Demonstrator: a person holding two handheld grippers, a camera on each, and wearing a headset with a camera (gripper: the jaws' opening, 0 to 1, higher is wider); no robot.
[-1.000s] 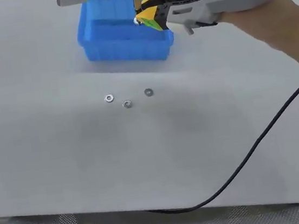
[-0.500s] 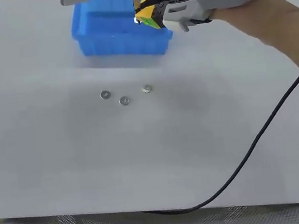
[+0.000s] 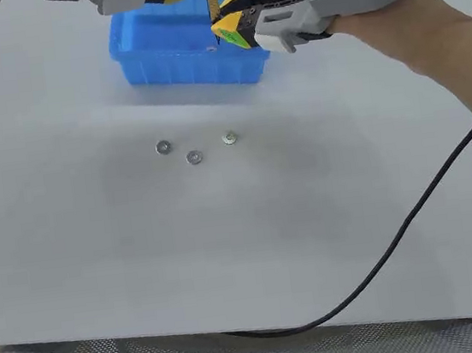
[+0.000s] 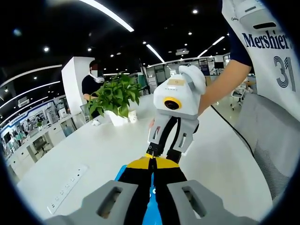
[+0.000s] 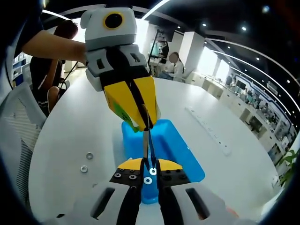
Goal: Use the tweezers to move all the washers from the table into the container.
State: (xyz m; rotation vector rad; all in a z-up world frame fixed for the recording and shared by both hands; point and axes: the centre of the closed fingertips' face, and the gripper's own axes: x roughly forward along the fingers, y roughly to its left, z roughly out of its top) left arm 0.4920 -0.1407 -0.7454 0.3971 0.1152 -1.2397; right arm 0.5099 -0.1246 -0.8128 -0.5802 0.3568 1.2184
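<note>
Tweezers (image 3: 213, 7) now end in a bare tip: half a second ago a washer glinted there above the container (image 3: 188, 69), and it is gone from the tip, while the right gripper view has two washers (image 5: 153, 171) lying on the blue floor below. So the drop looks done and this carry counts as finished. Left tongs (image 5: 143, 123) are clamped on the upper end of the tweezers, holding them upright over the container. Right tongs (image 5: 150, 165) stand narrow, a slit between them, flanking the tweezers' legs, which sit a little apart as if released. Three washers (image 3: 194, 157) lie close together on the worktop (image 3: 245, 253), well short of the container, so three more trips seem likely
</note>
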